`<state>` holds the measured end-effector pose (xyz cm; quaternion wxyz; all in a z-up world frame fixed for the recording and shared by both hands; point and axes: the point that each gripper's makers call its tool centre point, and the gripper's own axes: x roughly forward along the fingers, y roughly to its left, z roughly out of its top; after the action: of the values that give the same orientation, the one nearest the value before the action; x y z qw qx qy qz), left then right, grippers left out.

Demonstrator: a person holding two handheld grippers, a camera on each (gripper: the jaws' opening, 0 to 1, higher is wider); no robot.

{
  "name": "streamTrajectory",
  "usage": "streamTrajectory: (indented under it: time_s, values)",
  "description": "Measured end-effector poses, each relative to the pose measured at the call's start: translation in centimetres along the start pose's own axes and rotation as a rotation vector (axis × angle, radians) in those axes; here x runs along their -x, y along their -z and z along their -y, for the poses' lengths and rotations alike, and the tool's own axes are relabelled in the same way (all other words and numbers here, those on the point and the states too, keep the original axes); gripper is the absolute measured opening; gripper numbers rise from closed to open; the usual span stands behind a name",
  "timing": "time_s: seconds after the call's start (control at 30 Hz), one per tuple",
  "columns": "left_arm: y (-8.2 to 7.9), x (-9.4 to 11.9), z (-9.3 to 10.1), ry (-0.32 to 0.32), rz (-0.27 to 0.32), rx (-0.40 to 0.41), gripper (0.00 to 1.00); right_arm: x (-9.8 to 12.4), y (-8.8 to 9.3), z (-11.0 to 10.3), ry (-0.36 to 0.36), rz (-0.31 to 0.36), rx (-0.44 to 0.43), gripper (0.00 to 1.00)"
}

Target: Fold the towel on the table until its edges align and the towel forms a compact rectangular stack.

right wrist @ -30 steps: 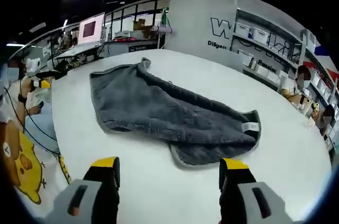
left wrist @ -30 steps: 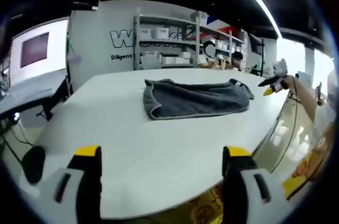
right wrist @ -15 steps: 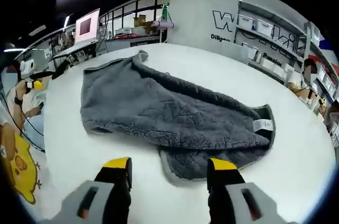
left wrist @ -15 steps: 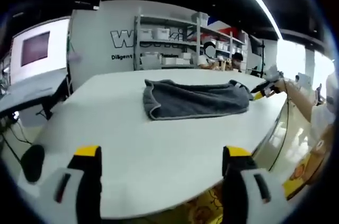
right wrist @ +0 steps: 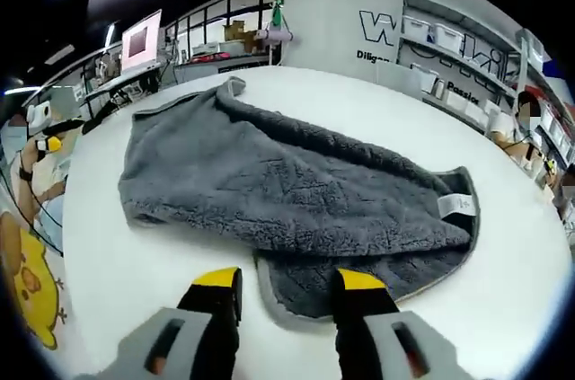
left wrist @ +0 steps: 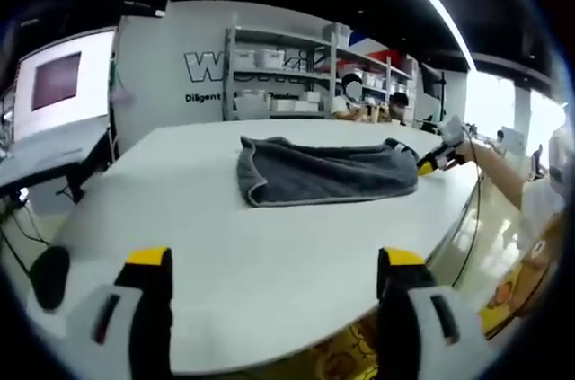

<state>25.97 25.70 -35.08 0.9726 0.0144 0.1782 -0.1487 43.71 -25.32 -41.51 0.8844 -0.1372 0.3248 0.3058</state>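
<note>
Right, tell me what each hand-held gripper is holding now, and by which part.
Nothing is held. The left hand-held gripper is open over bare table. The right hand-held gripper is open, straddling the near edge of the towel.

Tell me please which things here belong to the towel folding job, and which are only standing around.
Belong to the job:
- grey towel, lying rumpled
- white table under it
- right claw, open at the towel's near edge
- left claw, open, well back from the towel

Only standing around:
- shelves with white boxes
- monitor on a side desk
</note>
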Motion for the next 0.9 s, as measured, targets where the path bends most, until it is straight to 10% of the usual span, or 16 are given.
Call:
streamTrajectory:
  time_s: [0.33, 0.9]
  values:
    - [0.1, -0.2, -0.1, 0.001, 0.004, 0.01, 0.99, 0.7, -0.5, 0.9, 0.033, 0.035, -0.019, 0.06]
    - [0.0, -0.4, 0.0, 0.013, 0.009, 0.011, 0.99, 9.3, -2.6, 5.7, 0.278, 0.144, 0.064, 0.03]
